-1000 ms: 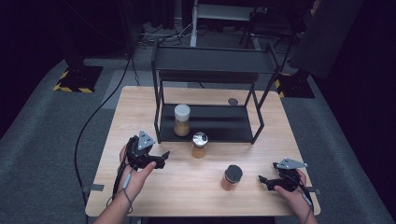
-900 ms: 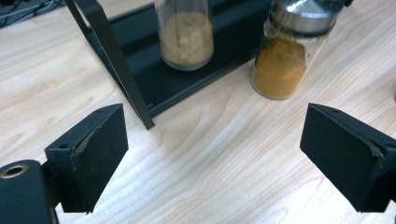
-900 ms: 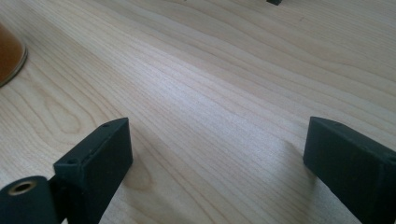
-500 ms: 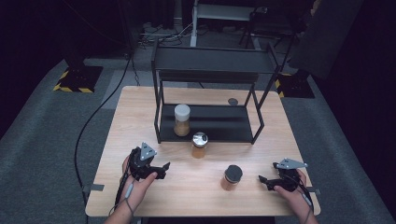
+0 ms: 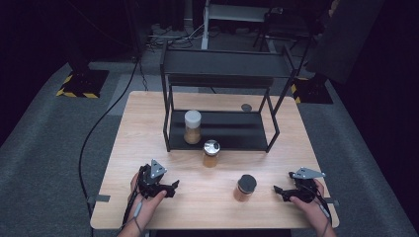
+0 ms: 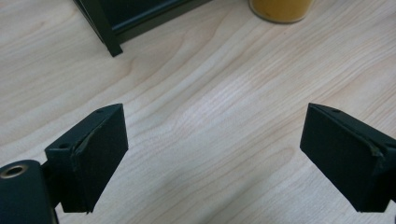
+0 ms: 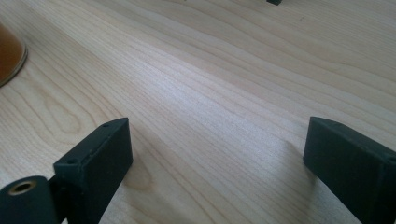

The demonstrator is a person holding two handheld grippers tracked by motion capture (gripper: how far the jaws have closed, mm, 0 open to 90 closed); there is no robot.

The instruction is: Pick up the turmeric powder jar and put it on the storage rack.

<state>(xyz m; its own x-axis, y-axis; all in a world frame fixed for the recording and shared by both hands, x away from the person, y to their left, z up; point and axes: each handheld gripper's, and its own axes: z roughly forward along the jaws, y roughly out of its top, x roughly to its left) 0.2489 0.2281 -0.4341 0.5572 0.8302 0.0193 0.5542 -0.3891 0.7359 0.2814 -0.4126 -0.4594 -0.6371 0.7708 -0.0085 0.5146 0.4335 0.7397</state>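
Observation:
Three jars of amber stuff are in the high view. The white-lidded jar [image 5: 192, 126] stands on the lower tier of a black shelf rack [image 5: 222, 63]. Just in front of the rack is the silver-lidded jar [image 5: 211, 153], and the black-lidded jar [image 5: 244, 187] stands nearer me. My left gripper [image 5: 173, 188] lies low over the table at the near left, open, pointing right. In the left gripper view [image 6: 215, 140] only bare wood is between the jaws, with a jar's base [image 6: 280, 7] ahead. My right gripper [image 5: 278, 192] rests at the near right, open [image 7: 217, 140], and points left at the black-lidded jar [image 7: 9, 53].
The wooden table [image 5: 148, 113] ends just behind both hands. A small dark round thing [image 5: 246, 107] lies on the table behind the rack. The rack's front left leg [image 6: 109, 44] stands ahead of my left gripper. Cables [image 5: 99, 133] run across the grey floor at the left.
My left hand has sunk toward the tabletop and come nearer the front edge, its jaws as wide as before. The right hand and the jars have kept still.

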